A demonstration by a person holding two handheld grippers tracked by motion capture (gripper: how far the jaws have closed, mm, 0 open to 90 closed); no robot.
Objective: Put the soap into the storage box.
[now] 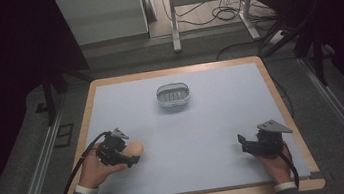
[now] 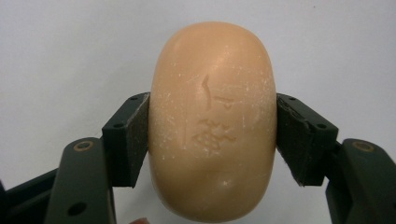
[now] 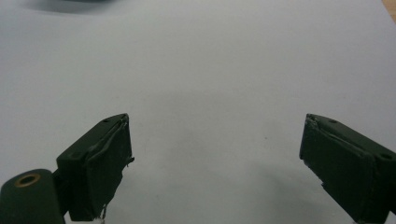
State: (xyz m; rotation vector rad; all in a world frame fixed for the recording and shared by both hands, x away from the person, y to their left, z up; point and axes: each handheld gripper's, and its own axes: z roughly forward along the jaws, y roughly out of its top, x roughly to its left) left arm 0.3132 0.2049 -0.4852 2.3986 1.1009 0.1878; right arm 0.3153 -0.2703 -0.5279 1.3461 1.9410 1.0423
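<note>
A peach-coloured oval bar of soap (image 2: 212,121) with a stamped mark sits between the two black jaws of my left gripper (image 2: 212,140), whose pads press on both its sides. From above, the soap (image 1: 135,148) and left gripper (image 1: 126,156) are at the table's near left, just above the pale blue mat. My right gripper (image 1: 245,144) rests at the near right, held by a hand. Its jaws stand wide apart (image 3: 217,158) with only bare mat between them. A small grey oval soap dish (image 1: 173,96) with a slotted floor sits toward the far middle of the mat.
The pale blue mat (image 1: 204,128) covers a wood-edged table (image 1: 285,112). Beyond the far edge are a white cabinet (image 1: 101,15), a metal frame's legs (image 1: 208,6) and loose cables on the floor.
</note>
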